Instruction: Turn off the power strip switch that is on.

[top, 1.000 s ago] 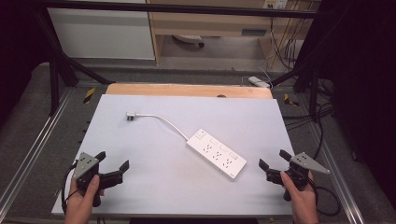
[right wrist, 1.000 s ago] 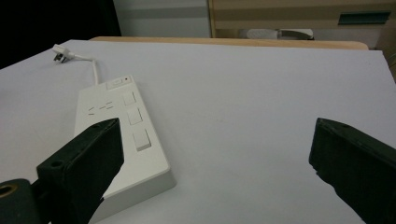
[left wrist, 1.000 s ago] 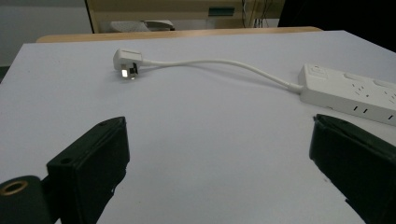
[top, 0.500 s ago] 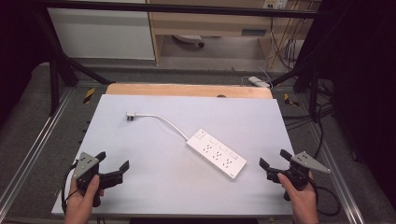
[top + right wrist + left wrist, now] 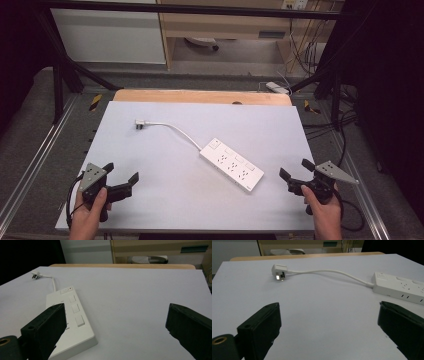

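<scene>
A white power strip [image 5: 232, 164] lies at a slant near the middle of the white tabletop [image 5: 165, 200]. Its white cable [image 5: 177, 130] runs back and left to a plug [image 5: 140, 124] lying flat. My left gripper [image 5: 120, 172] is held open near the front left corner, with nothing between its jaws; in the left gripper view the plug [image 5: 278, 271] and the strip's end [image 5: 399, 287] lie ahead of it. My right gripper [image 5: 296, 169] is open near the front right edge, just right of the strip [image 5: 72, 320].
A wooden board edge [image 5: 200, 96] runs along the table's far side. Metal rails [image 5: 35, 160] flank the table. Beyond it stand a wooden cabinet [image 5: 225, 25] and loose cables [image 5: 305, 55] on the floor.
</scene>
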